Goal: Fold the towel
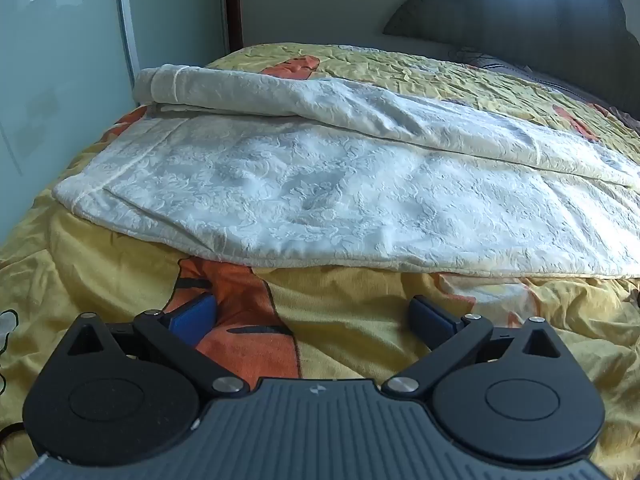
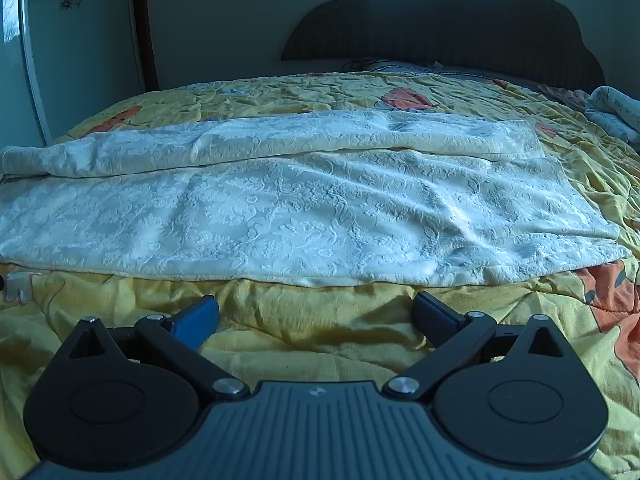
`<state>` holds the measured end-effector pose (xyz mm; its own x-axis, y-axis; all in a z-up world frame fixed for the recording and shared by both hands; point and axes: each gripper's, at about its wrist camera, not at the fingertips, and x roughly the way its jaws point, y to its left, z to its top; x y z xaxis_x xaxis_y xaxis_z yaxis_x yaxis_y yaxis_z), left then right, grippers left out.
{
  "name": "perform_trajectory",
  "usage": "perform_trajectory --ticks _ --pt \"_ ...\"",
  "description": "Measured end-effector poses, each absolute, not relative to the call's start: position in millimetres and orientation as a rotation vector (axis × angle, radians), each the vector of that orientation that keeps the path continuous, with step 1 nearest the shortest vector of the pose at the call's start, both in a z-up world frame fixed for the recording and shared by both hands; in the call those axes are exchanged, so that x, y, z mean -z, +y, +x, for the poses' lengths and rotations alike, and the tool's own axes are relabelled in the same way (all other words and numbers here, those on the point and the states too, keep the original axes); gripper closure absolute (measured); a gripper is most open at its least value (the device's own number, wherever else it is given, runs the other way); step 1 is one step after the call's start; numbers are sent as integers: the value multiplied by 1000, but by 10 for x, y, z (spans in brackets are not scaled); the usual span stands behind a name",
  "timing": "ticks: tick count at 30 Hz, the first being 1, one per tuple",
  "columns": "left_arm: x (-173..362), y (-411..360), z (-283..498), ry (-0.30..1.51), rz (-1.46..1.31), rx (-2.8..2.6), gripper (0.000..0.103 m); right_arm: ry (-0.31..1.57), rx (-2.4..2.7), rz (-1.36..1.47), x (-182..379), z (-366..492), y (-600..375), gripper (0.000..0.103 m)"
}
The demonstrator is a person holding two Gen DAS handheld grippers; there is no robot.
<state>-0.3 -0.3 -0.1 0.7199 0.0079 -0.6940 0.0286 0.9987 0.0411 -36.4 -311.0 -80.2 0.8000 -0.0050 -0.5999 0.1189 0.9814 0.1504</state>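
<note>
The white embossed towel (image 1: 320, 188) (image 2: 280, 220) lies spread across the yellow-and-orange bedspread (image 1: 352, 320) (image 2: 304, 320), its far edge folded back over itself. Both the left gripper (image 1: 312, 316) and right gripper (image 2: 316, 316) hover just short of its near edge, jaws wide and empty. A dark headboard (image 2: 440, 20) stands beyond, with a rolled pale cloth (image 2: 612, 112) at the far right.

The towel (image 1: 320, 184) is creamy white with a raised floral, damask-like pattern — paler across the flat part, more yellowish along the folded strip. Under it the bedspread (image 1: 352, 320) is yellow with orange cartoon patches (outlined in black). The headboard (image 2: 440, 20) is dark grey. Each gripper — left (image 1: 312, 316), right (image 2: 316, 316) — is black with blue pads (image 2: 198, 318).
</note>
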Motion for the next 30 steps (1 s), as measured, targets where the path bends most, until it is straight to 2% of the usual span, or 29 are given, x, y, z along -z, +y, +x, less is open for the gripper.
perform_trajectory --ticks 23,30 --pt "-35 84 -143 743 48 56 0 643 68 181 795 -353 -3104 0" --pt "-520 338 -388 635 150 17 0 645 72 175 809 -356 -3096 0"
